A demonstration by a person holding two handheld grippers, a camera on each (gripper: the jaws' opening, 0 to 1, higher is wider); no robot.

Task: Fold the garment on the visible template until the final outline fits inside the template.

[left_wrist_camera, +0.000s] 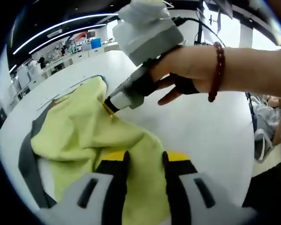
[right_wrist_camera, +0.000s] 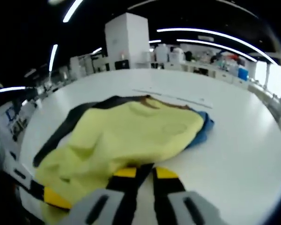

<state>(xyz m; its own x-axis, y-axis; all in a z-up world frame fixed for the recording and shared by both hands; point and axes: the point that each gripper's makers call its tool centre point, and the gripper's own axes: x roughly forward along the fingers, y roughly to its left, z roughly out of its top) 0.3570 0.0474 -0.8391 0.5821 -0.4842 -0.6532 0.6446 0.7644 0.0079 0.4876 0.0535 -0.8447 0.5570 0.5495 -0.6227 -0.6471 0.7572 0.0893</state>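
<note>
A yellow garment (left_wrist_camera: 89,136) with dark grey sleeves (left_wrist_camera: 28,164) and a blue part (right_wrist_camera: 202,129) lies crumpled on the white table (left_wrist_camera: 201,126). My left gripper (left_wrist_camera: 145,161) rises from the bottom of the left gripper view, its yellow-tipped jaws close together with yellow cloth pinched between them. My right gripper (left_wrist_camera: 111,104), held by a hand with a red bead bracelet, comes in from the upper right and nips a fold of the garment. In the right gripper view its jaws (right_wrist_camera: 146,172) stand nearly together on the garment's (right_wrist_camera: 131,131) near edge. A thin template line (right_wrist_camera: 173,98) runs on the table behind the cloth.
The table's bare white surface (right_wrist_camera: 234,154) stretches to the right of the garment. Benches with lab equipment (right_wrist_camera: 201,58) and a white cabinet (right_wrist_camera: 126,40) stand beyond the far edge. A seated person (left_wrist_camera: 267,122) is off the table's right side.
</note>
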